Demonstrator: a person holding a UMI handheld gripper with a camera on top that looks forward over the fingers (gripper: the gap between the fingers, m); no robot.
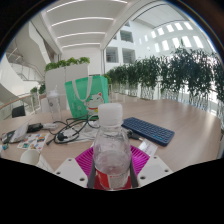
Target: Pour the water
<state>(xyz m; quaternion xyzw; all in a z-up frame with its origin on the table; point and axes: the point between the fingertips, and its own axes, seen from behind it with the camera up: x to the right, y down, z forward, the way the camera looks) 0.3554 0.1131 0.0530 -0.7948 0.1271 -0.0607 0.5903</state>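
Observation:
A clear plastic water bottle [111, 150] with a white cap and a red label stands upright between my fingers. My gripper [111, 168] is shut on the bottle, with the magenta pads [86, 160] pressed against both of its sides. The bottle is held above the light wooden table [185, 130]. Its lower part is hidden at the fingers' base. I see no cup or other vessel for water.
Beyond the bottle lie a dark blue keyboard [147, 130], black cables [68, 133] and small items at the left [25, 135]. A green chair [85, 97] stands farther back, and a row of potted plants [165, 75] lines the right.

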